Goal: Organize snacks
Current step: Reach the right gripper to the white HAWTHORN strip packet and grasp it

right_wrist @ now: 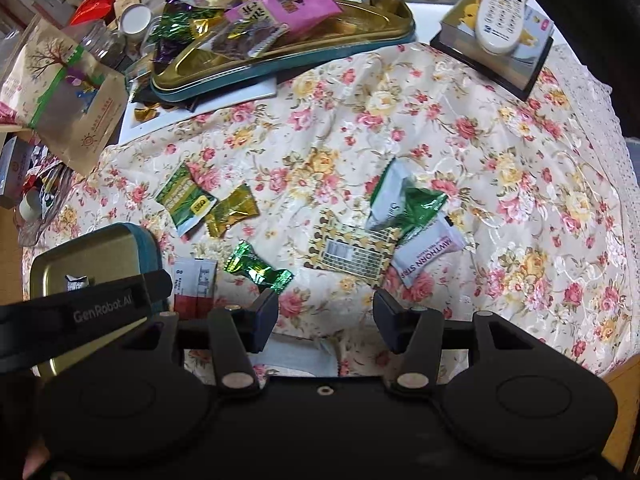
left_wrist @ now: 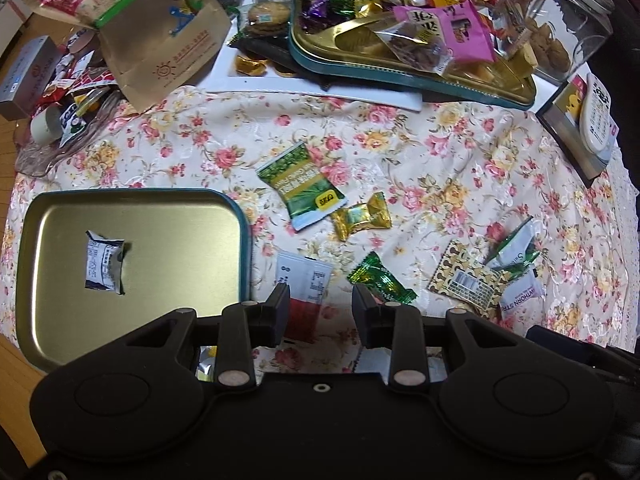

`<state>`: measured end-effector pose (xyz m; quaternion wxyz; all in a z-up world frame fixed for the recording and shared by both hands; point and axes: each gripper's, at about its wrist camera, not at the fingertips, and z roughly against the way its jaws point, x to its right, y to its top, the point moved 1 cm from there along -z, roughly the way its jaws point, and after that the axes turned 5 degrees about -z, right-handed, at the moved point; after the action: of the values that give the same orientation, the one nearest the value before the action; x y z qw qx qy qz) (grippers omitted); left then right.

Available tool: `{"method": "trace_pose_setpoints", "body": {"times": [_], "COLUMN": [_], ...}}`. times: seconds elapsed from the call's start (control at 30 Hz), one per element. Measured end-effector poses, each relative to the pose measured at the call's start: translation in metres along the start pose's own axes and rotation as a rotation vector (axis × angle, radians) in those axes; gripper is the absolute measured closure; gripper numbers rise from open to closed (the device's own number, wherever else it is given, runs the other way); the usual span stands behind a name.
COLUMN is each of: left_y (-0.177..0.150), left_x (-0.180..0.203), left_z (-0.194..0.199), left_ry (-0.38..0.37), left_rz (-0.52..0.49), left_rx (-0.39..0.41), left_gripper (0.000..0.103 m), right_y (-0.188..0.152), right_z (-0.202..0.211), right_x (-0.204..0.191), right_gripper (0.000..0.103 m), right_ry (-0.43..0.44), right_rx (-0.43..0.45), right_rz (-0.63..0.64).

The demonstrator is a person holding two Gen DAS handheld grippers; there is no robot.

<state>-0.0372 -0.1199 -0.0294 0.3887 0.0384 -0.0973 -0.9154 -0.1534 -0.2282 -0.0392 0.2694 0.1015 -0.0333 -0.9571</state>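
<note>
Several wrapped snacks lie loose on the floral tablecloth (left_wrist: 440,152). My left gripper (left_wrist: 321,294) stands open above a red and white sachet (left_wrist: 306,280), with a green foil candy (left_wrist: 382,280) just to its right. A gold tin tray (left_wrist: 168,220) at the left holds one small white packet (left_wrist: 105,266). In the right wrist view my right gripper (right_wrist: 326,304) is open over bare cloth, below a gold patterned packet (right_wrist: 352,254) and the green foil candy (right_wrist: 258,268). A white hawthorn strip packet (right_wrist: 430,256) and a green and white pouch (right_wrist: 400,200) lie beside it.
A second gold tray (left_wrist: 420,68) heaped with sweets rests on a white board at the back. A brown paper bag (left_wrist: 160,40) stands back left, a glass jar (left_wrist: 560,28) back right. A remote (right_wrist: 502,12) lies on a box. The left gripper's body (right_wrist: 80,312) shows at the right view's left.
</note>
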Motion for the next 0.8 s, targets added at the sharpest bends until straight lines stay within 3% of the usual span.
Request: {"method": "trace_pose_setpoints", "body": {"times": [0.17, 0.37, 0.6, 0.8], "left_y": [0.001, 0.004, 0.014, 0.012], "left_x": [0.010, 0.009, -0.001, 0.012], "left_z": [-0.004, -0.006, -0.001, -0.020], "left_ry": [-0.012, -0.080, -0.106, -0.134], "left_rz": [-0.022, -0.007, 0.029, 0.014], "left_rx": [-0.012, -0.032, -0.001, -0.056], "left_gripper": [0.060, 0.060, 0.061, 0.061], "right_y": [0.002, 0.002, 0.005, 0.007], "right_z": [-0.001, -0.003, -0.001, 0.003], "right_x": [0.012, 0.022, 0.039, 0.055], "right_gripper": [0.047, 0.047, 0.047, 0.047], "right_ry": [-0.001, 0.014, 0.019, 0.054], "right_rx": [-0.010, -0.039, -0.042, -0.055], "right_rz": [-0.026, -0.061, -0.107, -0.149]}}
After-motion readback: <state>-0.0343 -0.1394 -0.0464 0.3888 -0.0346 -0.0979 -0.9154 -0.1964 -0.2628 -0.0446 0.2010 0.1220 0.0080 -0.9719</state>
